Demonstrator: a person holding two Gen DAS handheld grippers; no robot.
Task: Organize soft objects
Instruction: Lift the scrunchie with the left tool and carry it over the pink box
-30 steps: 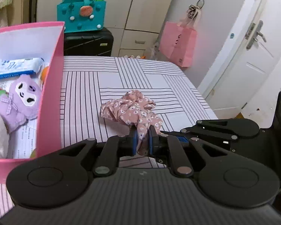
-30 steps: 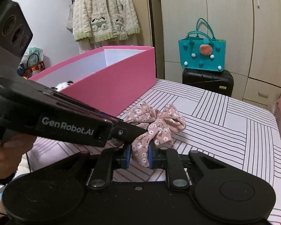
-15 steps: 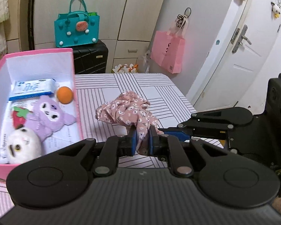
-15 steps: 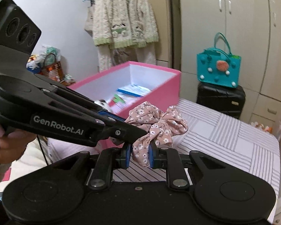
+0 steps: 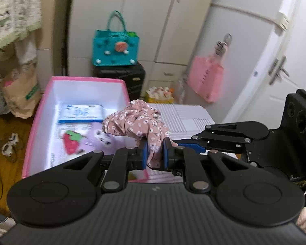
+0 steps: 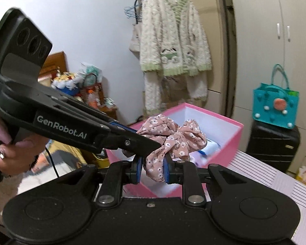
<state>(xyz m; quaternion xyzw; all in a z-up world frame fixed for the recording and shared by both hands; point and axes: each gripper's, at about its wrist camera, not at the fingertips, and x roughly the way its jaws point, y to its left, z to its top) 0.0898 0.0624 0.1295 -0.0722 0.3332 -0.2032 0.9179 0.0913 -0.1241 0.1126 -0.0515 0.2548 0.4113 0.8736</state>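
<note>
Left gripper [image 5: 154, 153]: blue pads closed on a fold of the pink floral scrunchie [image 5: 135, 122]. Fabric is pinched between the pads; the rest bunches up ahead of and above the fingertips, off any surface.

Right gripper [image 6: 152, 170]: pads likewise clamped on the scrunchie [image 6: 173, 138], gripping a lower fold. Both tools hold the same item. In the left wrist view the right gripper [image 5: 185, 143] reaches in from the right, its tip touching the fabric just beside the left pads. In the right wrist view the left gripper [image 6: 153, 146] comes in from the left, its tip meeting the scrunchie just above the right pads; a hand [image 6: 12, 153] with long nails holds its handle.

Pink box [image 5: 33, 126]: open top, white inside, ahead of and below the left gripper, to its left. The scrunchie hangs over the box's right edge. Inside: blue-and-white packet [image 5: 81, 113] at the far end, strawberry toy [image 5: 71, 143] and a blurred purple plush [image 5: 95, 138] nearer.

Striped table [image 5: 185, 118] ahead-right of the left gripper, beside the box.
</note>
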